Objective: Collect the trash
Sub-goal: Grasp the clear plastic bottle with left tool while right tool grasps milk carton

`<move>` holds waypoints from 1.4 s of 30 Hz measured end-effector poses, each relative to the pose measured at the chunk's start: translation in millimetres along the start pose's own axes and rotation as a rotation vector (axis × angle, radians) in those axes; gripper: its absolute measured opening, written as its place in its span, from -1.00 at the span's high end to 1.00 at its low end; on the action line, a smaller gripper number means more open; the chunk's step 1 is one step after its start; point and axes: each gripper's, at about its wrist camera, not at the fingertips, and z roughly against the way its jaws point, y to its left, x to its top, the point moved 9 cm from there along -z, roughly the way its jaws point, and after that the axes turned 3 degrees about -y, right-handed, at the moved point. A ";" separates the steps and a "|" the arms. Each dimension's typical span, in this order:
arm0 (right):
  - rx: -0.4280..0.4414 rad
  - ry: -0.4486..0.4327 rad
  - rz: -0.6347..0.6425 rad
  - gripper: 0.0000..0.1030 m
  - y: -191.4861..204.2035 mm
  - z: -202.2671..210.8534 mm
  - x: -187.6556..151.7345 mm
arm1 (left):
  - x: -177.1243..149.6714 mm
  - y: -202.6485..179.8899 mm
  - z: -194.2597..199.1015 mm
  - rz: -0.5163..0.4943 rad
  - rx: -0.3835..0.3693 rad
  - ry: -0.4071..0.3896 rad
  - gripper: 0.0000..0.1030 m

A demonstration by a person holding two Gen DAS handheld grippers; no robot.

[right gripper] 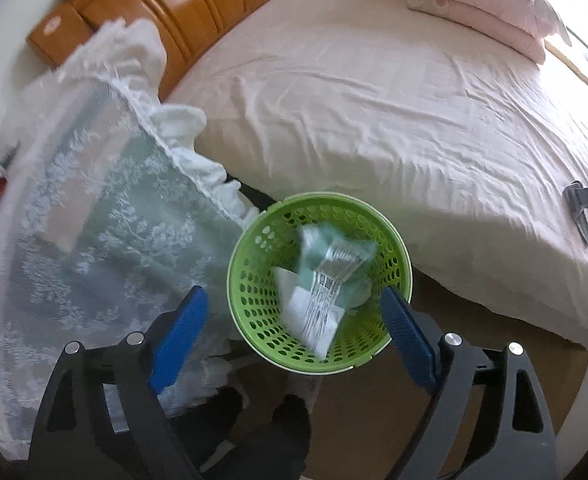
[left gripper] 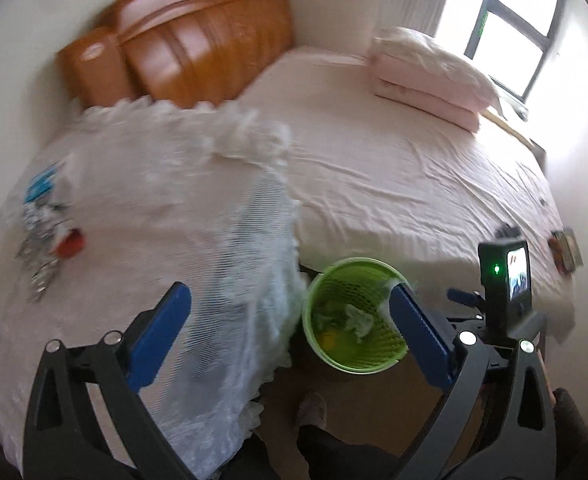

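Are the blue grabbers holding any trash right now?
No. Both the left gripper and the right gripper are open and hold nothing. A wrapper is in the green basket, below the right one.

Perforated green plastic basket [right gripper: 254, 280], glossy wood headboard [left gripper: 198, 40] (orange-brown), wrinkled matt cloth sheet [right gripper: 374, 120].

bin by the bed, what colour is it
Bright green bin, with small holes all over; clearest in the right wrist view.

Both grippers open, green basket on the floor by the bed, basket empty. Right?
Not quite: the basket isn't empty. The right wrist view shows crumpled paper and wrappers inside it. The rest holds: left gripper and right gripper are both open, and the basket stands on the floor beside the bed.
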 end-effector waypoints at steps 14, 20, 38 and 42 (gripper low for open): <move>0.099 -0.167 0.011 -0.95 73.4 114.6 51.5 | -29.2 131.5 56.8 0.159 0.184 -0.055 -0.85; 0.160 -0.166 0.075 -0.95 120.9 121.1 63.1 | -38.8 191.2 69.2 0.290 0.258 -0.069 -0.85; 0.341 -0.073 0.433 -0.95 343.1 79.9 103.9 | -71.9 444.3 74.7 0.648 0.550 -0.036 -0.85; 0.391 -0.052 0.488 -0.95 399.8 67.8 115.8 | -81.4 488.2 55.6 0.863 0.549 -0.025 -0.85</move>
